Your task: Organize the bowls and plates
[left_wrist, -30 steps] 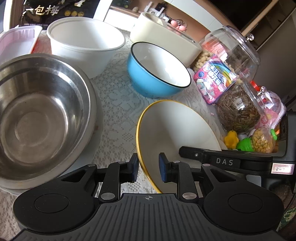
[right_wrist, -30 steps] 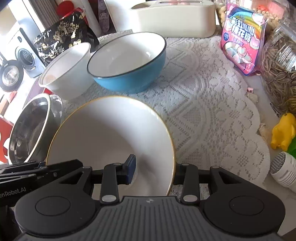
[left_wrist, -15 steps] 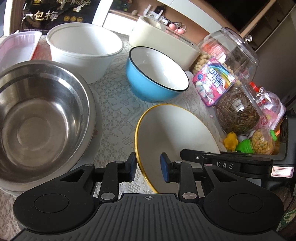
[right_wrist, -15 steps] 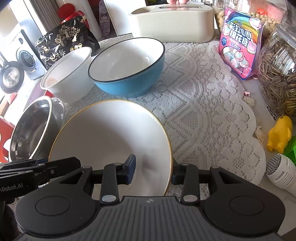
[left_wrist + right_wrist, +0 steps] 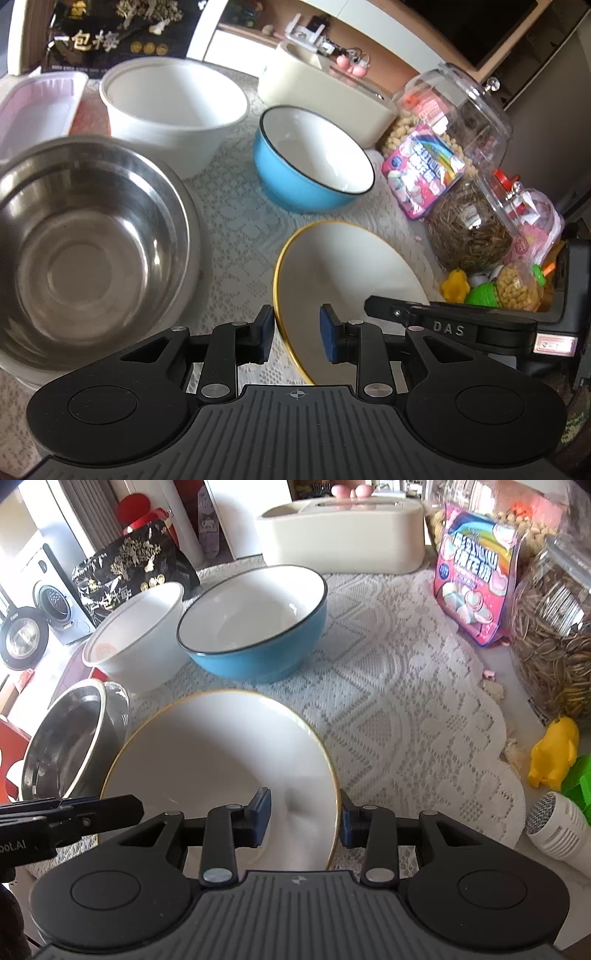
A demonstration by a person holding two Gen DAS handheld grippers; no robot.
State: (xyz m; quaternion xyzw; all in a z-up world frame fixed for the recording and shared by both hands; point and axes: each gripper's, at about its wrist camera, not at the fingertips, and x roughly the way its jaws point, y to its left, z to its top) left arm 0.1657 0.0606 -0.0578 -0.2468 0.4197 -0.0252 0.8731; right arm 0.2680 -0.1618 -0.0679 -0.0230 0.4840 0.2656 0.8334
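Note:
A white bowl with a yellow rim [image 5: 347, 269] [image 5: 218, 760] sits tilted on the lace cloth between both grippers. My left gripper [image 5: 297, 338] is open, its jaws astride the bowl's left rim with gaps on both sides. My right gripper [image 5: 304, 821] is open, its jaws astride the bowl's right rim. A blue bowl [image 5: 314, 170] [image 5: 255, 627], a white bowl [image 5: 173, 110] [image 5: 136, 638] and a steel bowl [image 5: 85, 240] [image 5: 70, 742] stand beyond and left.
A cream box [image 5: 325, 92] stands at the back. Snack jars [image 5: 465, 221], a pink candy bag [image 5: 476, 572], a yellow toy [image 5: 554, 749] and a white lint shaver [image 5: 557, 827] crowd the right edge. A black bag [image 5: 136, 568] stands back left.
Both grippers have drawn back and risen a little, so the bowls look farther. The left jaws have widened around the yellow-rimmed bowl's rim.

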